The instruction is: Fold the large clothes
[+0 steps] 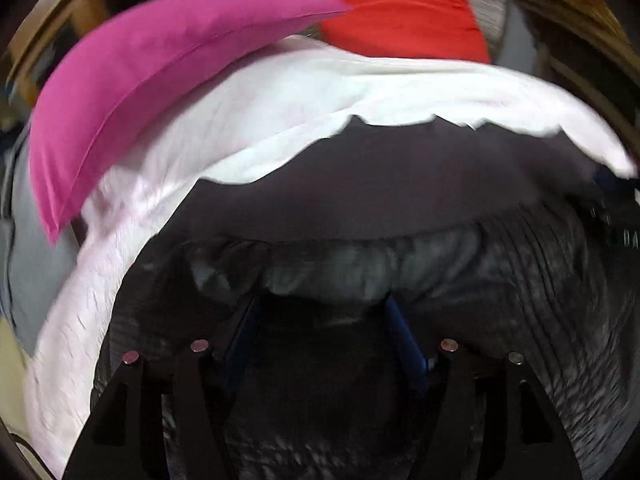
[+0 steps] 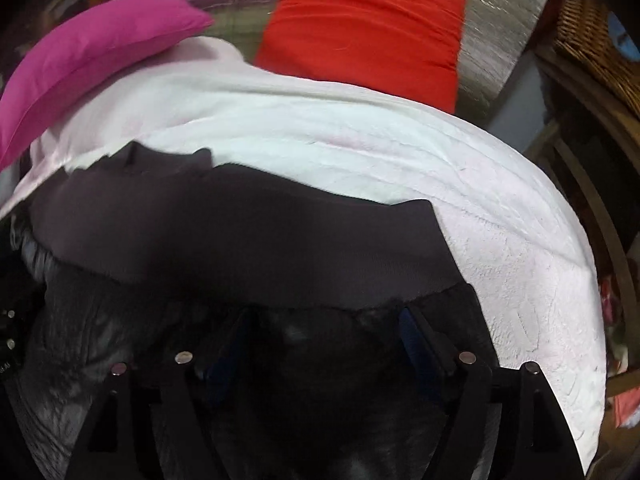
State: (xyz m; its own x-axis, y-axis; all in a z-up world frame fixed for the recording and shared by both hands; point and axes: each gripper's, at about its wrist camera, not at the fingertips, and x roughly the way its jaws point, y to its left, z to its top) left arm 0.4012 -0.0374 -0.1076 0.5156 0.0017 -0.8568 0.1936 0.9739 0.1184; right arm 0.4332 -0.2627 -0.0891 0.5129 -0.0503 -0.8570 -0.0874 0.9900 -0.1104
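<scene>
Both views blurred. Dark jacket (image 1: 360, 200) lies on a white blanket (image 1: 280, 96), filling the lower half of each view; its matte dark band (image 2: 240, 232) runs across the middle, and shiny quilted fabric (image 1: 540, 280) sits below that, nearest the cameras. Left gripper (image 1: 324, 308) points down at the jacket, blue-padded fingers (image 1: 404, 332) spread apart, quilted fabric showing in the gap; the pads do not look pressed on it, though the tips are dark and hard to read. Right gripper (image 2: 320, 320) likewise angled down over the jacket's quilted part, fingers (image 2: 416, 336) set wide, dark cloth visible between them, no clear pinch. White blanket wraps around the jacket's far edge and runs off to the right side in the right wrist view. Pink pillow (image 1: 132, 80) lies on the blanket at upper left, one corner pointing toward a red cushion (image 1: 400, 12) at top centre; the two look just beside each other in the left view, apart in the right view. Behind the red cushion, a grey silvery backing (image 2: 504, 20). Wicker basket (image 2: 592, 36) at upper right in the right view, wooden frame (image 2: 592, 184) below it.
</scene>
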